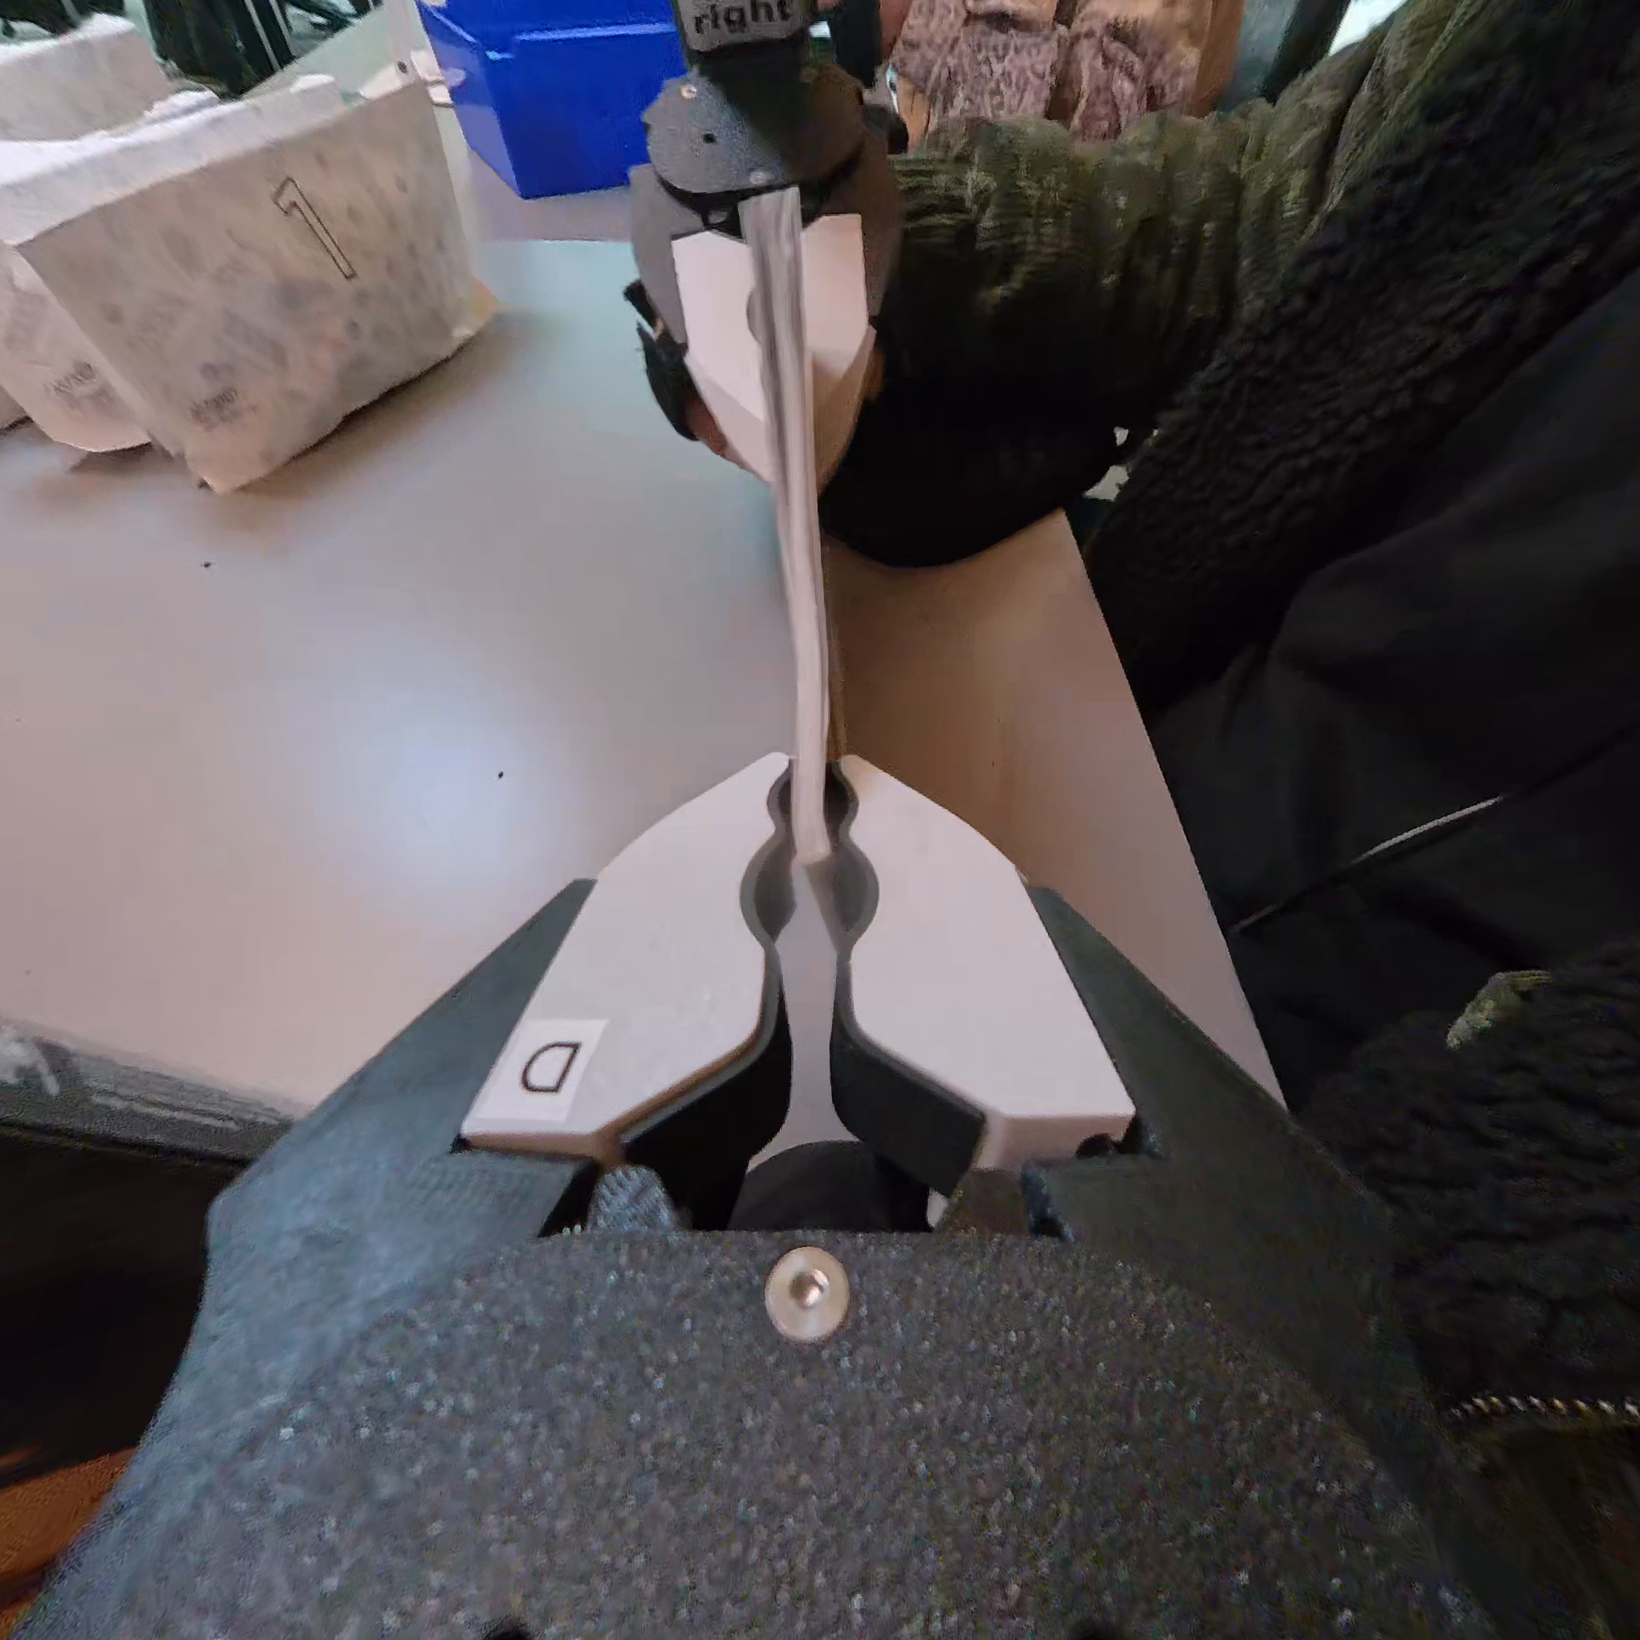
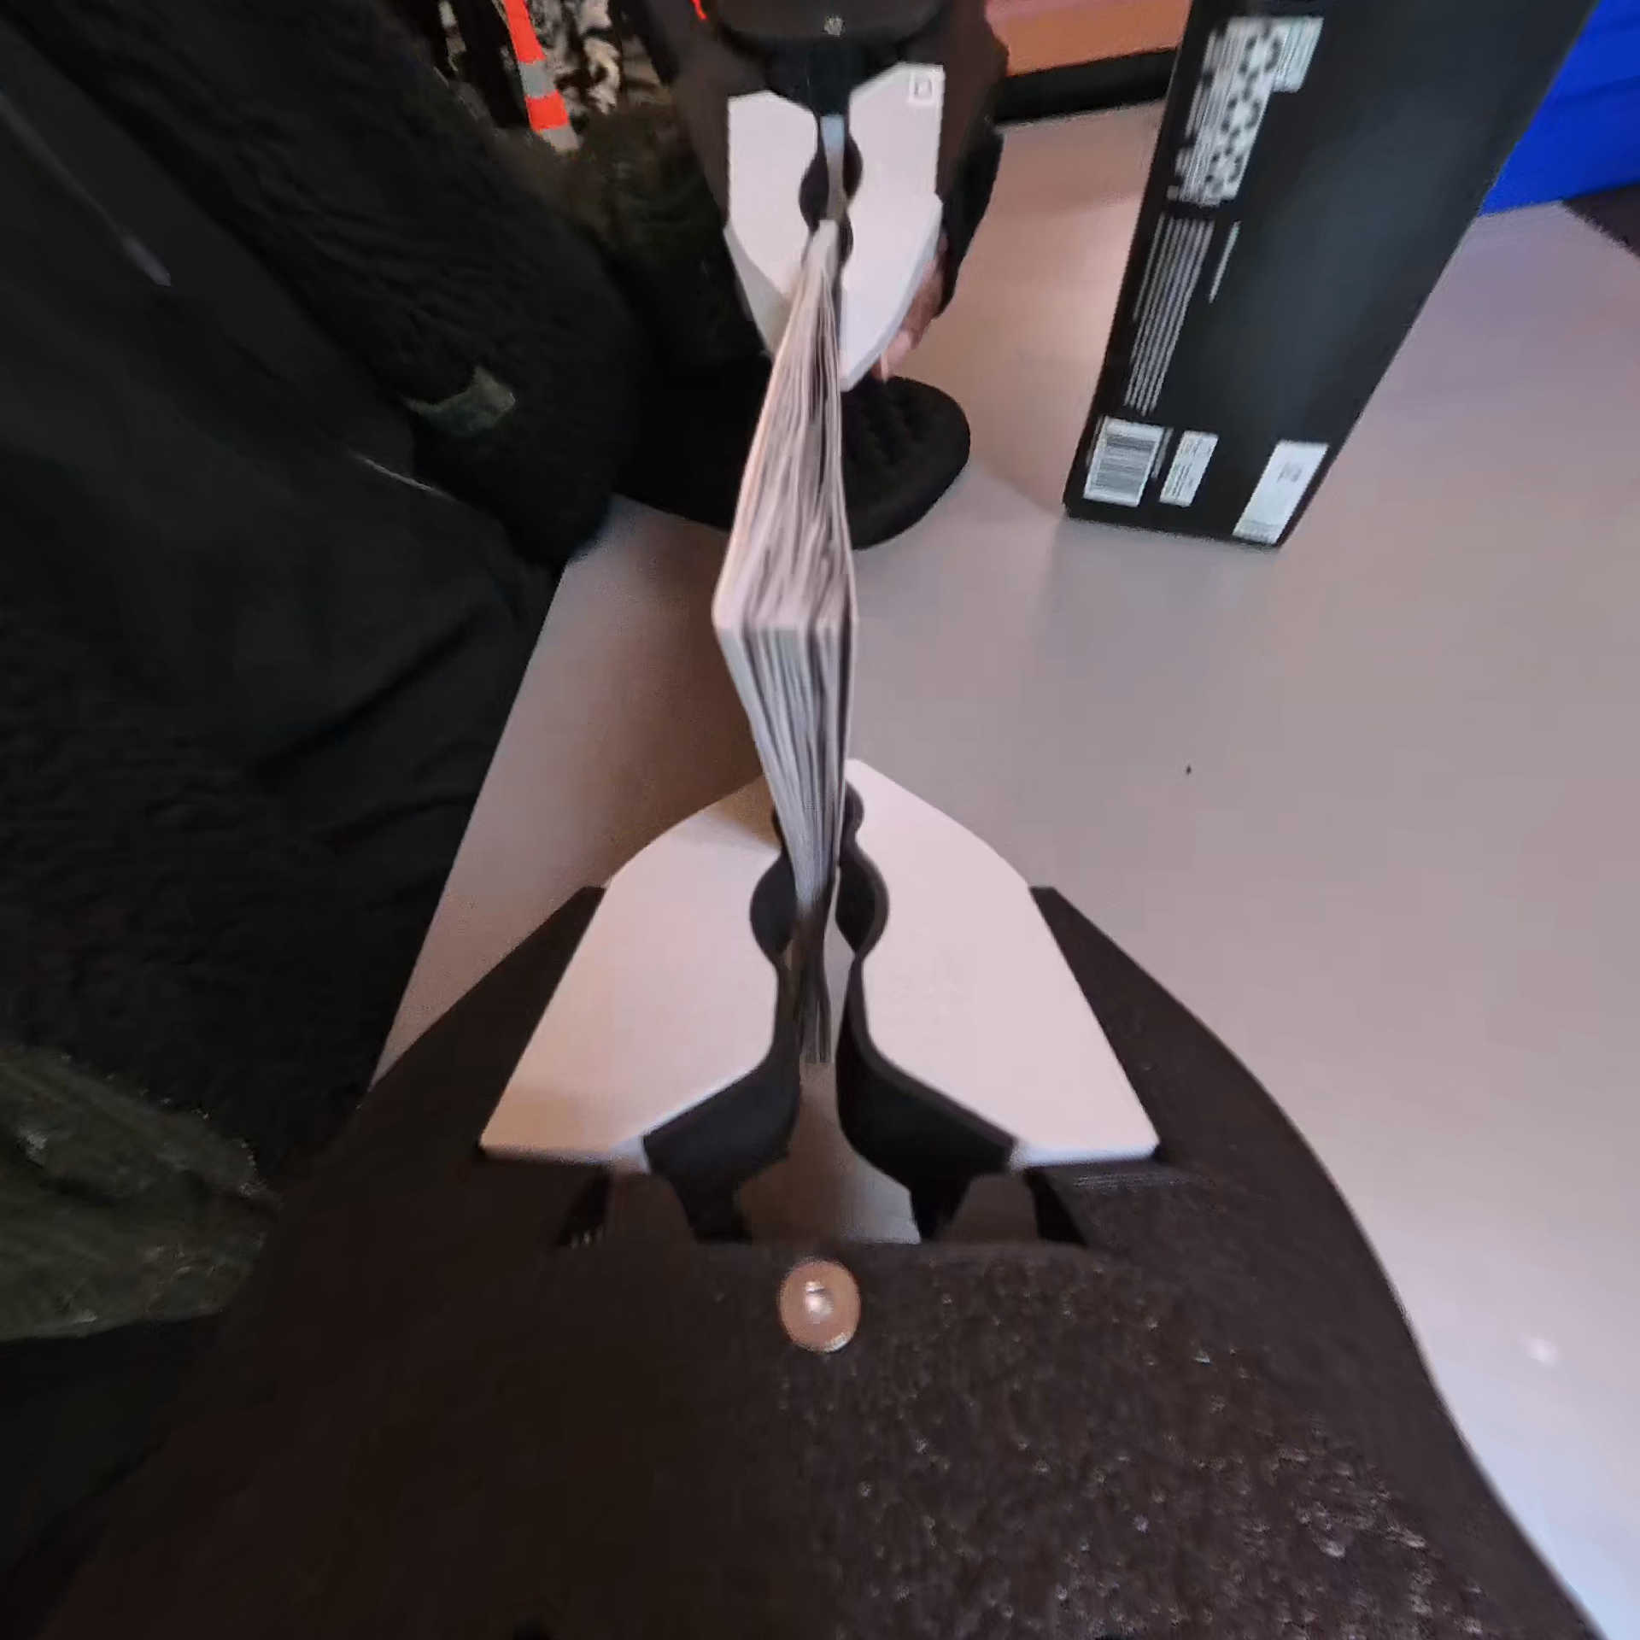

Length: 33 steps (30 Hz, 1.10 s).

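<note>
A thin flat white booklet (image 1: 799, 550) is held edge-on between both grippers above the grey table (image 1: 355, 666). My left gripper (image 1: 812, 774) is shut on its near end, with both white pads pressed on it. My right gripper (image 1: 785, 453) faces it at the top of the left wrist view and grips the far end. In the right wrist view my right gripper (image 2: 839, 799) is shut on the same booklet (image 2: 790, 621), which shows black and white print on one side. My left gripper (image 2: 843, 368) clamps the other end there.
Several white paper bags (image 1: 240, 293) stand at the back left, and a blue bin (image 1: 550, 98) stands behind them. A tall black box (image 2: 1242, 266) stands on the table. A person's dark fleece sleeves (image 1: 1154, 311) fill the side by the table's edge (image 1: 1154, 754). Tip to tip, the grippers are about 12 cm apart.
</note>
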Available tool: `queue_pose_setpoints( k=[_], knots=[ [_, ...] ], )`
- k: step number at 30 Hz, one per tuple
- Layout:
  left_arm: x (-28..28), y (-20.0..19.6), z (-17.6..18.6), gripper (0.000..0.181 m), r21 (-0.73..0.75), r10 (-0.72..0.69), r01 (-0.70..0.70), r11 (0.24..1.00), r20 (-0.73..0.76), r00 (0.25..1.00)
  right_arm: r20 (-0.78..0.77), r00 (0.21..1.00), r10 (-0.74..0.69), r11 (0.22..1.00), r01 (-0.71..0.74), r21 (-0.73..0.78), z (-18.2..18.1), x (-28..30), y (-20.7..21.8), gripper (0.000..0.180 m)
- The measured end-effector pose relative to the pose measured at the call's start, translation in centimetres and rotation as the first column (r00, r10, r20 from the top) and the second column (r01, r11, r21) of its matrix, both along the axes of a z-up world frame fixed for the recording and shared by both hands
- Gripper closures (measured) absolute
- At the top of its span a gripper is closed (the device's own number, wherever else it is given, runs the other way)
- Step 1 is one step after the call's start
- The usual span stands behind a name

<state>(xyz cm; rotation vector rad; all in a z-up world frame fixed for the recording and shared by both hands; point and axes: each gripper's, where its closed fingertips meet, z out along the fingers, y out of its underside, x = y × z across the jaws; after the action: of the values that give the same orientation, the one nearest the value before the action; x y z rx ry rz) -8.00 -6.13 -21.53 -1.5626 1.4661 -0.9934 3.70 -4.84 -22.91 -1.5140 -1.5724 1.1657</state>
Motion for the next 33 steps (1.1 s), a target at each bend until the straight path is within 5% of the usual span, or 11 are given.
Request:
queue_pose_setpoints(
  k=[11,19,33],
  knots=[
    [-0.7,1.1,1.8,0.175,-0.016,0.064,-0.063,0.998,0.101,0.993,-0.036,0.997,-0.072,0.995,0.074,0.062,4.8,-0.6,0.6,0.176],
    [-0.8,0.4,4.5,0.155,-0.091,0.061,-0.035,0.995,0.305,0.95,-0.28,0.956,-0.086,0.994,0.103,0.046,9.9,-1.6,0.7,0.176],
    [-0.4,0.3,5.8,0.149,-0.136,0.09,-0.033,0.99,0.439,0.894,-0.526,0.845,-0.092,0.991,0.127,0.031,14.1,-0.9,0.7,0.176]
  ],
)
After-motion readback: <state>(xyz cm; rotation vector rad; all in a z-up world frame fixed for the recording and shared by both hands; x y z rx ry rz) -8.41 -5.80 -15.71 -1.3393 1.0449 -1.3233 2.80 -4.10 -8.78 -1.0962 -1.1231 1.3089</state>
